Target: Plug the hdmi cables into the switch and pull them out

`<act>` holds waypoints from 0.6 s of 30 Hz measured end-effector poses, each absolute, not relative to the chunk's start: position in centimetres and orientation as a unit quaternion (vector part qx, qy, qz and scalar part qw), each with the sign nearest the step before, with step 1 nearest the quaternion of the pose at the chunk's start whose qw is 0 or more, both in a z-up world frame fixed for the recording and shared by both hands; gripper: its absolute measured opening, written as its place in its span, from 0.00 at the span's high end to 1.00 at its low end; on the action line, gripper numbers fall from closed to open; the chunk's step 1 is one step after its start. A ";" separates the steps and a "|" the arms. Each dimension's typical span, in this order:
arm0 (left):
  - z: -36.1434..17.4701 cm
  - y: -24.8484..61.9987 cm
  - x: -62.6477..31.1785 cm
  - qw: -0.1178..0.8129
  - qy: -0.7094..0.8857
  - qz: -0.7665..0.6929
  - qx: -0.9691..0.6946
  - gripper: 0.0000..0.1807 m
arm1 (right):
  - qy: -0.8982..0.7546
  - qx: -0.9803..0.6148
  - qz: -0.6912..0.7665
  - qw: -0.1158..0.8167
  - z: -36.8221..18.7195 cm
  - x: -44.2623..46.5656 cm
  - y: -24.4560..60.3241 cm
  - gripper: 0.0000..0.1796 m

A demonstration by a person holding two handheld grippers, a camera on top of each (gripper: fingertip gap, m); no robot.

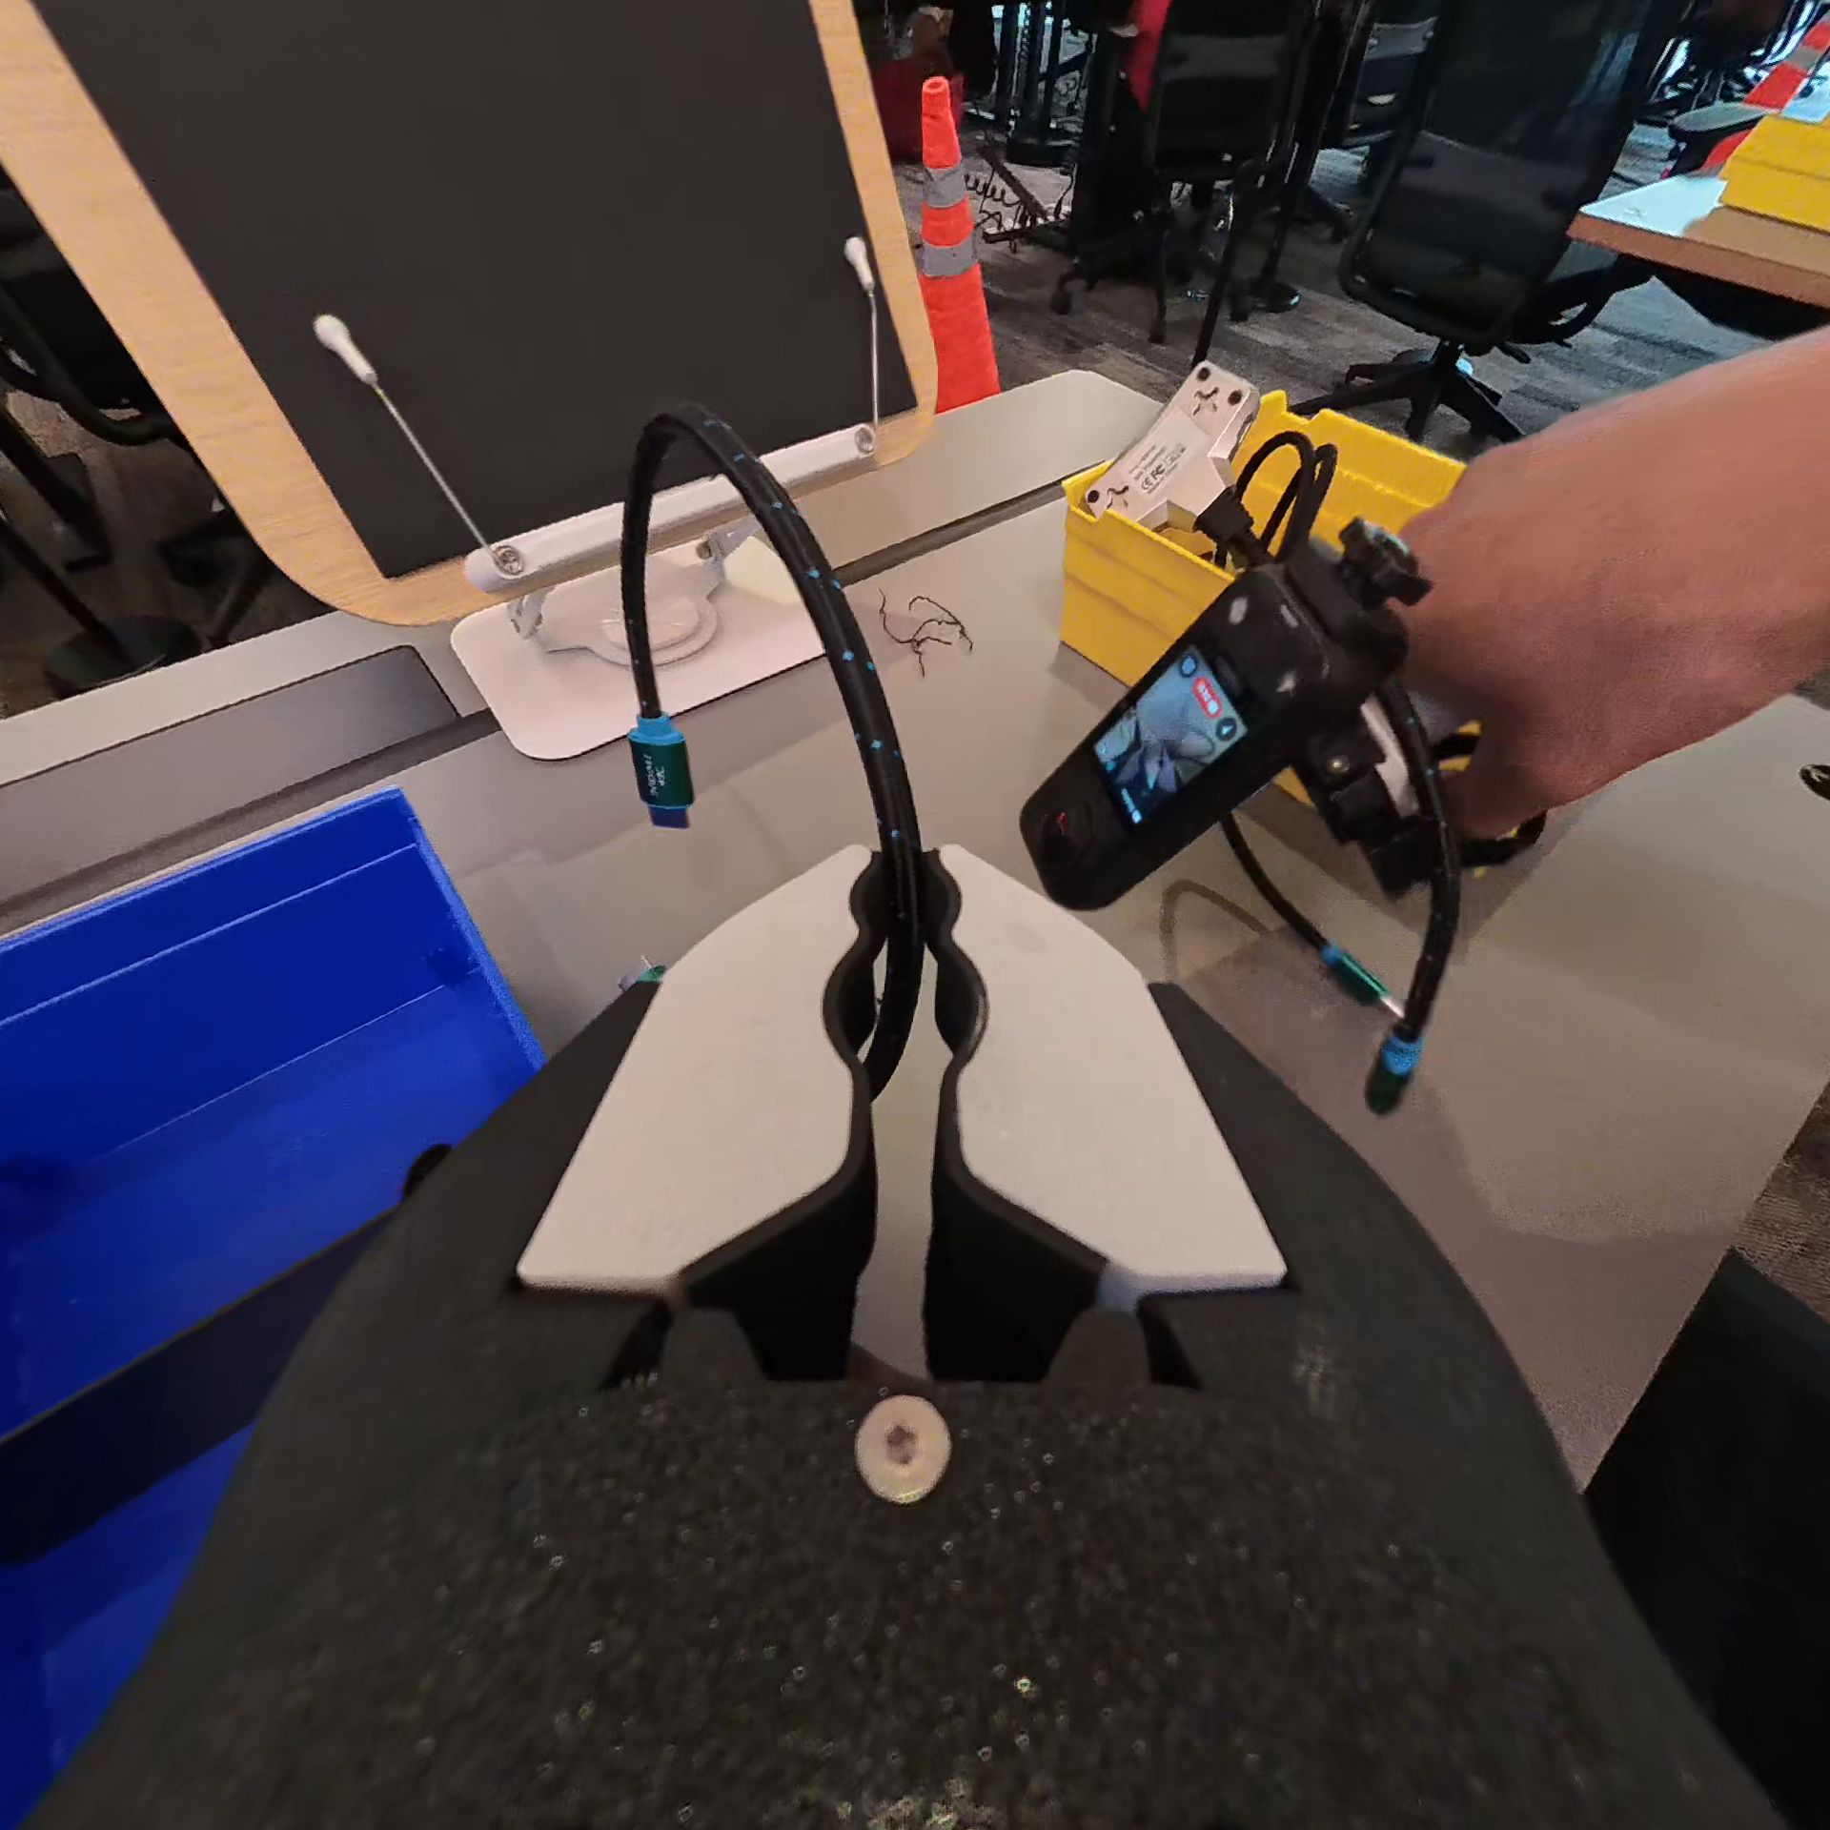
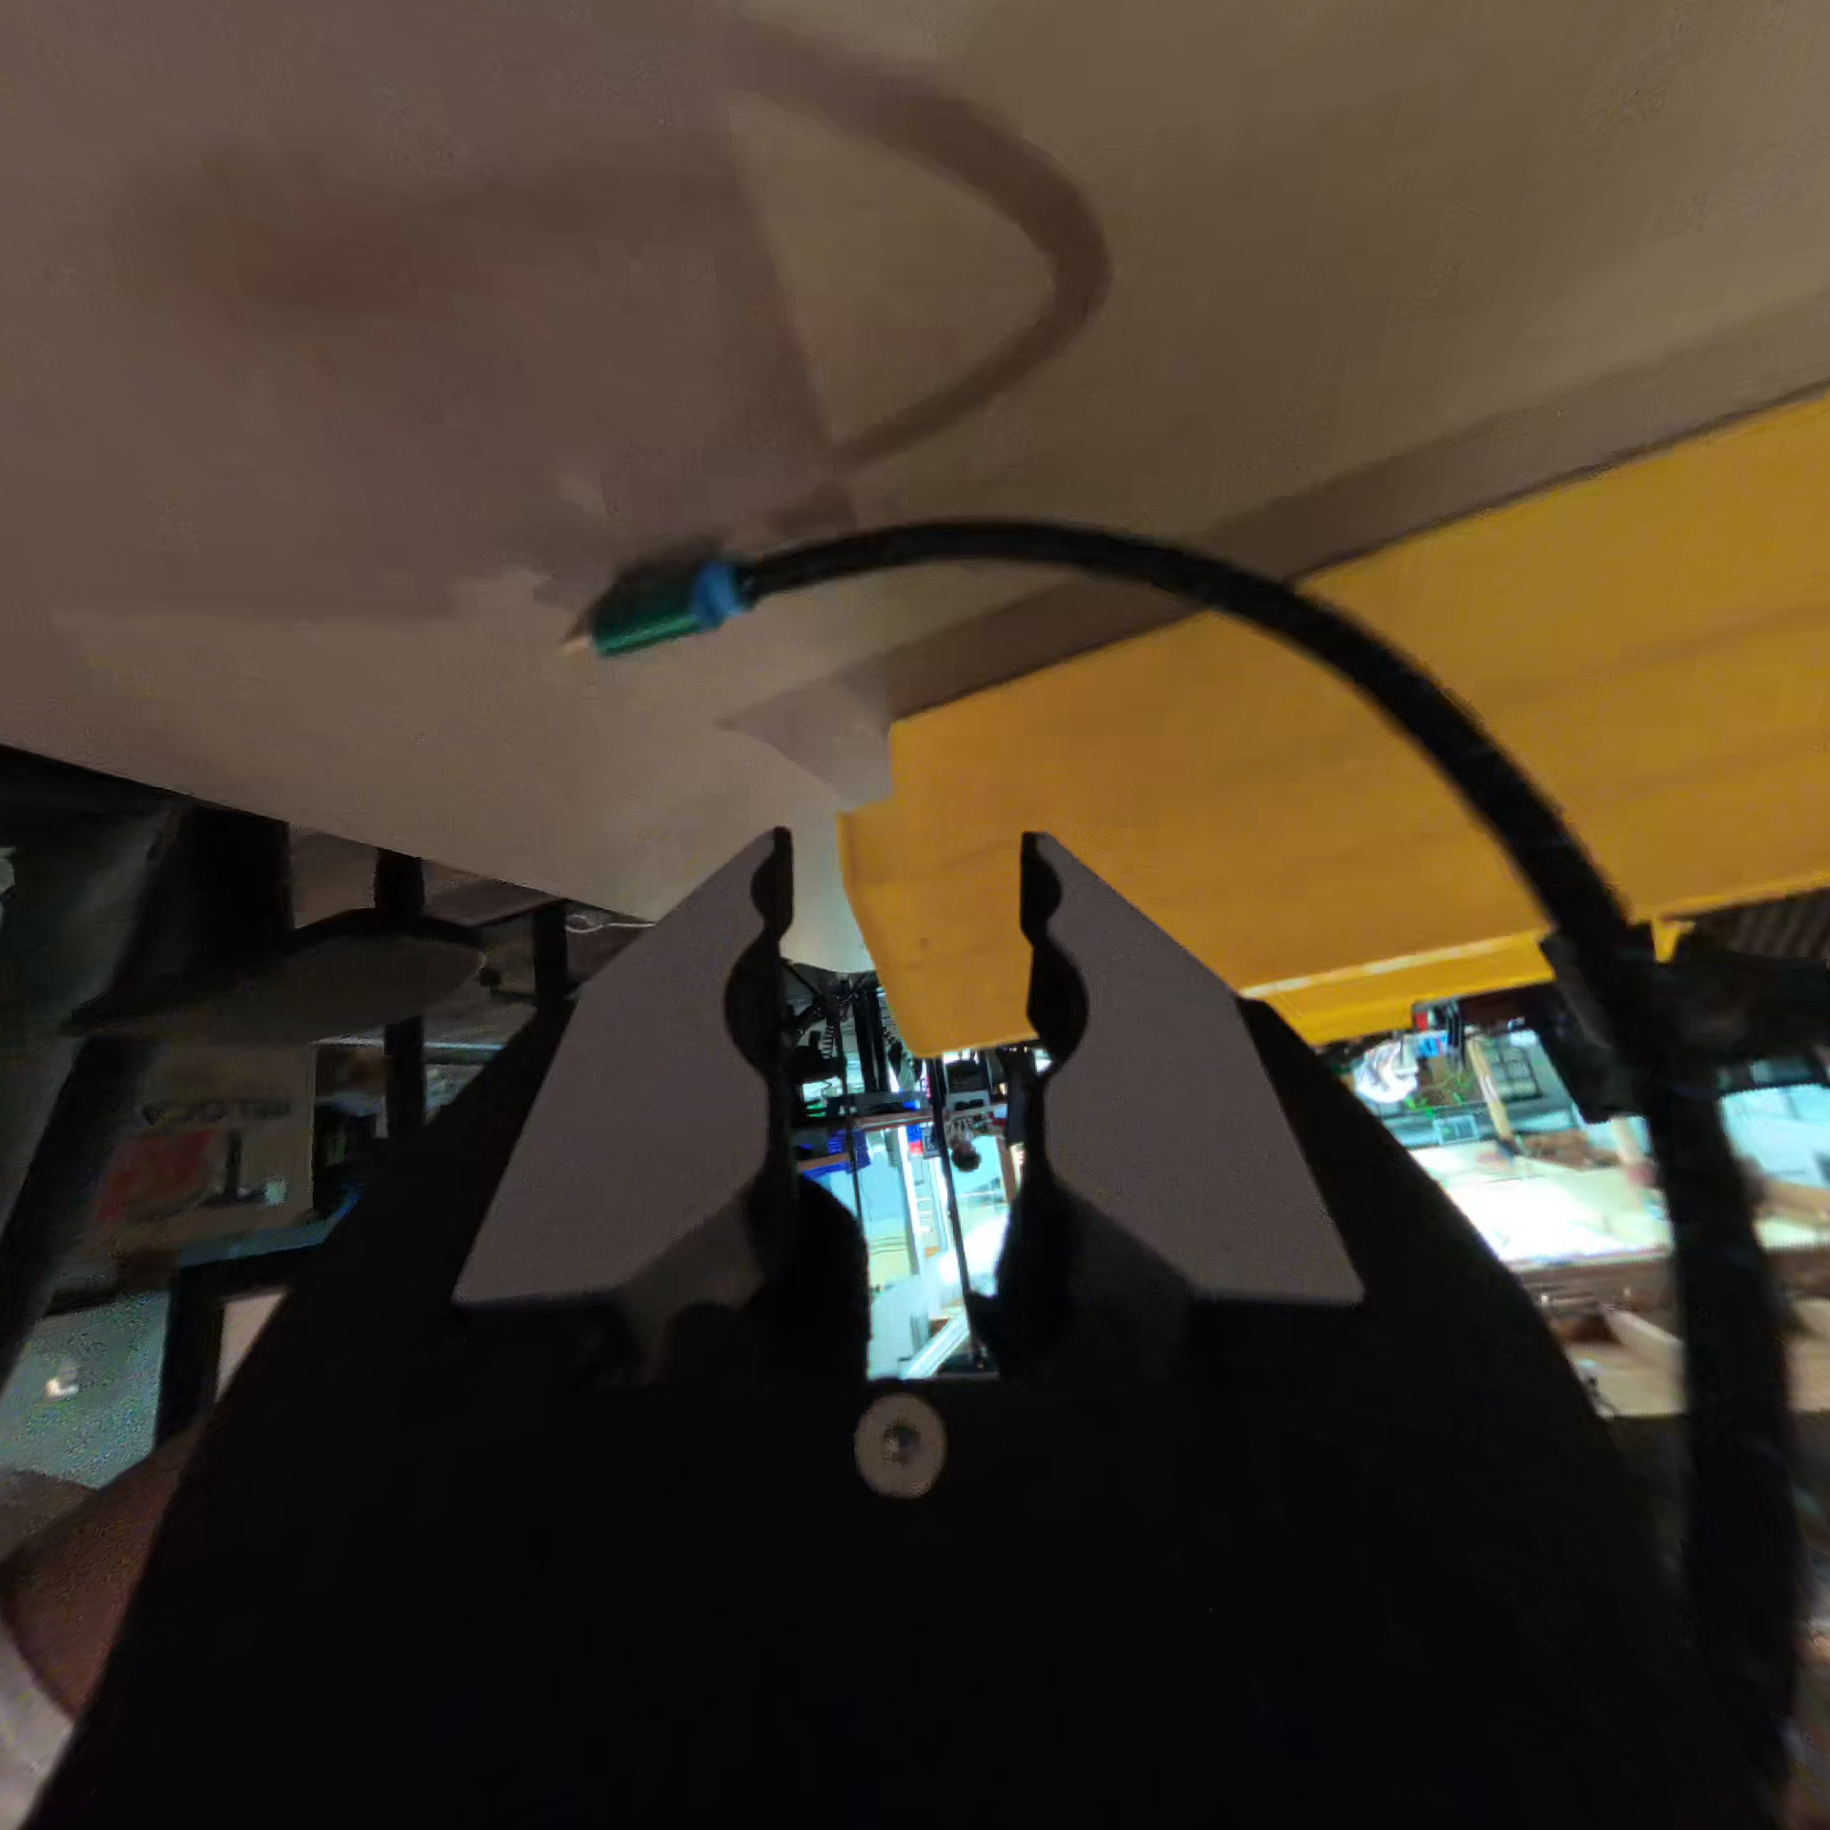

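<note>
Between the pale fingers of my left gripper (image 1: 906, 951), pressed together on it, runs a black braided hdmi cable with blue flecks (image 1: 871, 713); it arches up ahead of the tips and droops so its teal metal plug (image 1: 661, 770) hangs free above the grey tabletop (image 1: 1584, 1040), mated with nothing. My right gripper (image 2: 906, 891) stands spread and empty in its own view, its tips near the wall of a yellow plastic bin (image 2: 1287, 792), while a second black cable (image 2: 1337, 634) curves across ahead of it, ending in a green plug with a blue collar (image 2: 659, 614) that also hangs loose. Seen from my left side, that right tool and my hand (image 1: 1624, 555) sit off to the right, in front of the yellow bin, where the white boxy switch (image 1: 1173, 451) leans among coiled black leads. I judge the task barely begun: no plug is seated that I can see, so every insertion and pull-out is left, though the switch's ports are hidden from me. To the left of my left tool lies a blue plastic bin (image 1: 218, 1040); ahead stands a wood-framed dark board on a white stand (image 1: 475, 248), beyond it an orange cone (image 1: 951, 238). The yellow bin's wall and the tangle around the switch look like the main obstacles.
</note>
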State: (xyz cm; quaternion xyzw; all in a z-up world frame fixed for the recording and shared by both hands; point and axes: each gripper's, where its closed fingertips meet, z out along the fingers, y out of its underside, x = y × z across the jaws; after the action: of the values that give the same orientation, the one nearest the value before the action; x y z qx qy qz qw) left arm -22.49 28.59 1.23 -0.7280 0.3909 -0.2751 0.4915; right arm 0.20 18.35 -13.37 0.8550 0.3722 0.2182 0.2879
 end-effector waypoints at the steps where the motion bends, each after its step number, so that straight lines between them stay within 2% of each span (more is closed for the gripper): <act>1: 1.3 28.5 -22.4 0.493 0.392 -0.274 -0.727 0.97 | 0.374 0.863 0.203 0.274 -13.4 -0.3 18.5 0.74; 7: 2.1 28.1 -22.4 0.497 0.390 -0.282 -0.722 0.96 | 0.434 0.900 0.000 0.022 -14.9 -8.3 22.7 0.74; 13: 0.9 27.1 -22.0 0.466 0.441 -0.273 -0.717 0.96 | 0.311 0.900 -0.123 -0.279 -10.8 -12.2 28.5 0.75; 15: -0.1 26.2 -21.7 0.445 0.484 -0.257 -0.708 0.96 | 0.278 0.877 -0.180 -0.348 -8.8 -13.2 28.5 0.74; 18: -1.7 25.4 -21.4 0.434 0.540 -0.198 -0.694 0.97 | 0.275 0.837 -0.254 -0.399 -6.8 -14.8 26.9 0.74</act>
State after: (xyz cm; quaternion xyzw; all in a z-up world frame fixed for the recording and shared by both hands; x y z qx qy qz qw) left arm -21.38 25.39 -1.66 -0.6938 0.5395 -0.1982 0.4340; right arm -14.81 26.87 -6.82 0.8372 0.2747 -0.2540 -0.3990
